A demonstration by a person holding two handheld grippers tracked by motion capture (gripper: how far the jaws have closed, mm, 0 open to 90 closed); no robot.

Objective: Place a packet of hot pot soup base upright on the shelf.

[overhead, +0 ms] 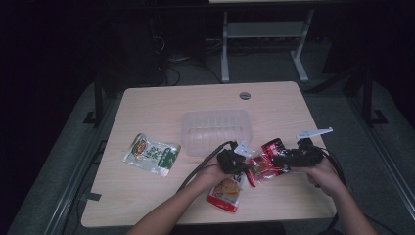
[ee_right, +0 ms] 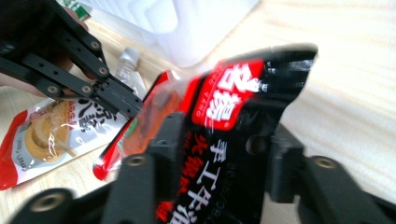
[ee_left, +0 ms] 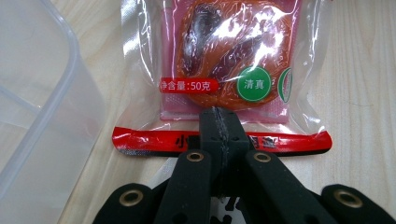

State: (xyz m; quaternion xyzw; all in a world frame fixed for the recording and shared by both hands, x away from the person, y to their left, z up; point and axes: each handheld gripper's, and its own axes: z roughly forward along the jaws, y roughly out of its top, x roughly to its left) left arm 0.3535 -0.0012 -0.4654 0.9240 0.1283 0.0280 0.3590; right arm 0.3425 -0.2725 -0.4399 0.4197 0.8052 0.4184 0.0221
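With both of my grippers working close together at the near right of the light wooden table (overhead: 147, 107), I have a packet in each. My left gripper (ee_left: 219, 122) has its jaws pinched flat together on the red-edged sealed end of a clear plastic pouch of red-brown preserved meat (ee_left: 229, 56); no gap shows between them in the left gripper view, and the pouch lies flat on the wood just ahead of them. In the high view that pouch (overhead: 263, 167) sits between my two hands, with the left gripper (overhead: 234, 160) at its left end.

My right gripper (ee_right: 219, 154) holds a black and red foil snack packet with white lettering (ee_right: 233, 121) between its jaws, one jaw on either side of the packet, which stands up tilted off the table. From above, this packet (overhead: 275, 147) is right beside the meat pouch, and the right gripper (overhead: 298, 156) is just behind it at my right hand.

A clear, empty-looking plastic tub (overhead: 217, 129) stands just beyond the two grippers, near the table's middle. A red and white pouch with a pale brown picture (overhead: 227, 192) lies under my left hand at the near edge, and a green and white snack pouch (overhead: 151, 154) lies well apart to the left.
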